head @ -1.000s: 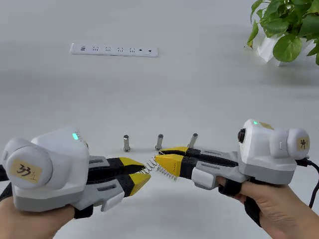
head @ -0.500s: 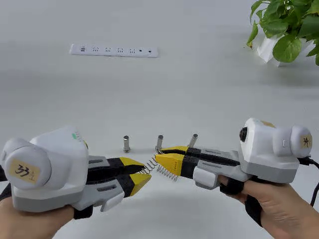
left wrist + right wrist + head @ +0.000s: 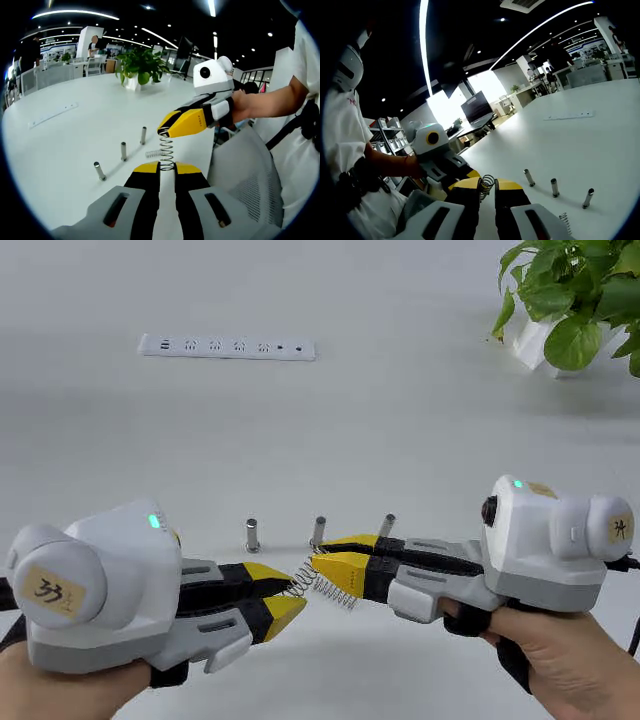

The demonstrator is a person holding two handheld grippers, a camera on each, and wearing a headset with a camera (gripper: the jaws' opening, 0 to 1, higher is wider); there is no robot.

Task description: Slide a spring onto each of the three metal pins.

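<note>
Here, in the head view, the left gripper (image 3: 293, 592) and the right gripper (image 3: 318, 553) meet tip to tip above the white table (image 3: 400, 420), each held in a hand. One spring (image 3: 300, 579) spans the gap between them: the left jaws are pinched on its lower end and the right jaws on its upper end. In the left gripper view it stands straight up from those jaws. A second spring (image 3: 336, 592) lies loose on the table just at 5 o'clock of the right tips. The three pins (image 3: 318, 532) stand upright in a row at 12 o'clock of the tips, all bare. A power strip (image 3: 227, 346) lies far off at 11 o'clock, a potted plant (image 3: 575, 300) at 2 o'clock.
</note>
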